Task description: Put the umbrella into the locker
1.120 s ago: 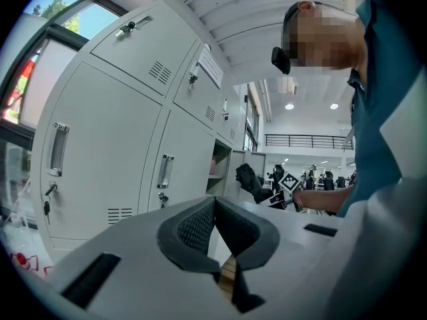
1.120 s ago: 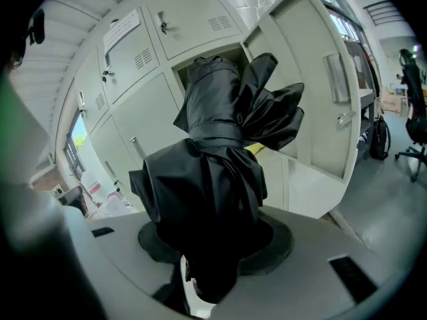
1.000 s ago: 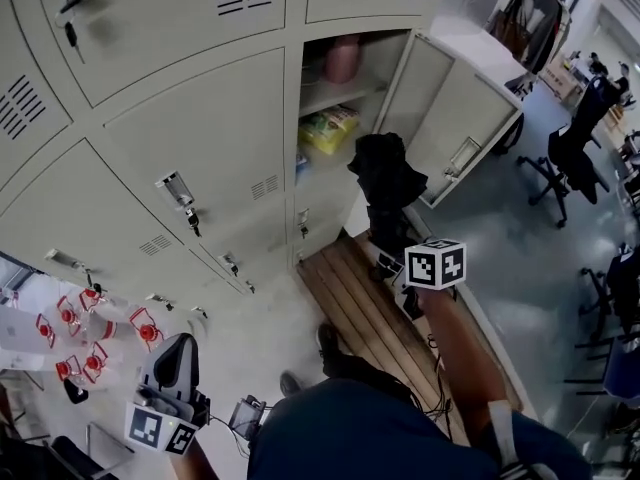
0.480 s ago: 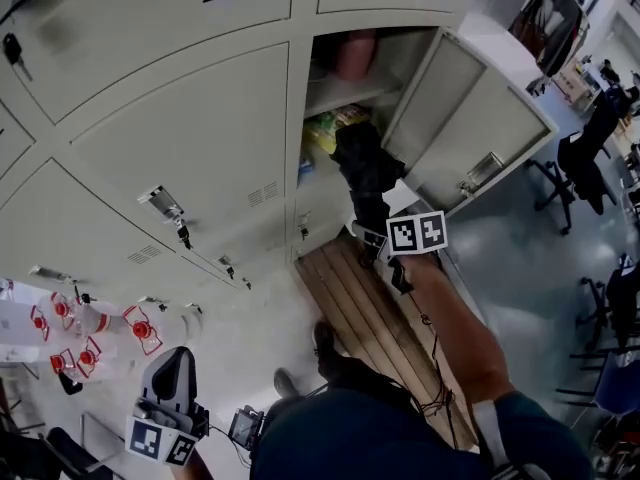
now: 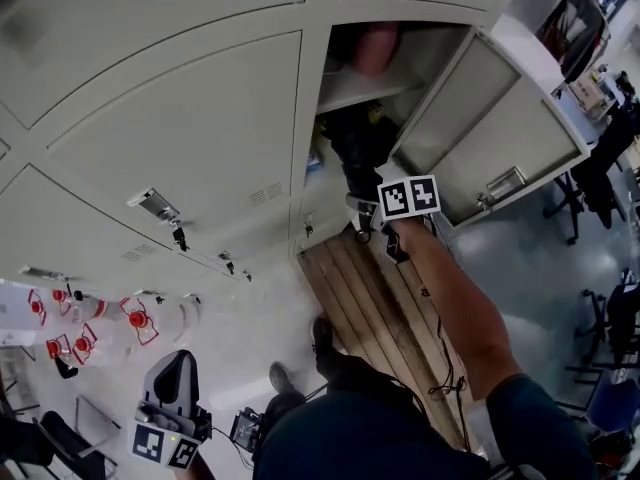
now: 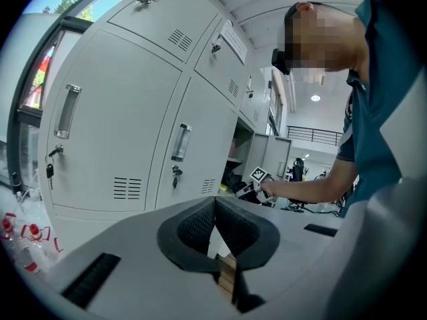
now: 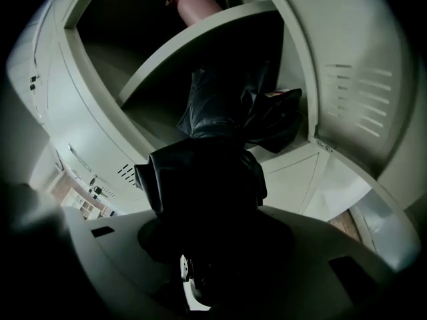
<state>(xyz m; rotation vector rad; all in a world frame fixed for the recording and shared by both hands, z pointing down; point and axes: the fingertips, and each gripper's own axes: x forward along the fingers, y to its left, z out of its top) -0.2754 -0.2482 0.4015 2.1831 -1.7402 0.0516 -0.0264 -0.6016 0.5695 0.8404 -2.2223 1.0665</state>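
A black folded umbrella (image 5: 357, 153) (image 7: 215, 149) is clamped in my right gripper (image 5: 366, 211) (image 7: 208, 227), whose jaws stand wide around its thick bundle. The umbrella's far end reaches into the open locker (image 5: 432, 56), under the shelf (image 5: 352, 89) (image 7: 200, 49). The locker door (image 5: 505, 133) is swung out to the right. My left gripper (image 5: 172, 396) (image 6: 215, 227) hangs low at the left, shut and empty, far from the locker. In the left gripper view the right gripper (image 6: 257, 181) shows small at the locker opening.
A pink bottle (image 5: 376, 48) (image 7: 195, 1) stands on the locker's shelf. A wooden bench (image 5: 385, 303) lies below the locker. Closed locker doors with keys (image 5: 172, 216) fill the left. Red-labelled bottles (image 5: 128, 318) sit on the floor, and office chairs (image 5: 608, 153) stand at the right.
My right gripper has carried the umbrella toward the open locker, and its far end now sits inside under the shelf. The left gripper has sunk a little and stays shut.
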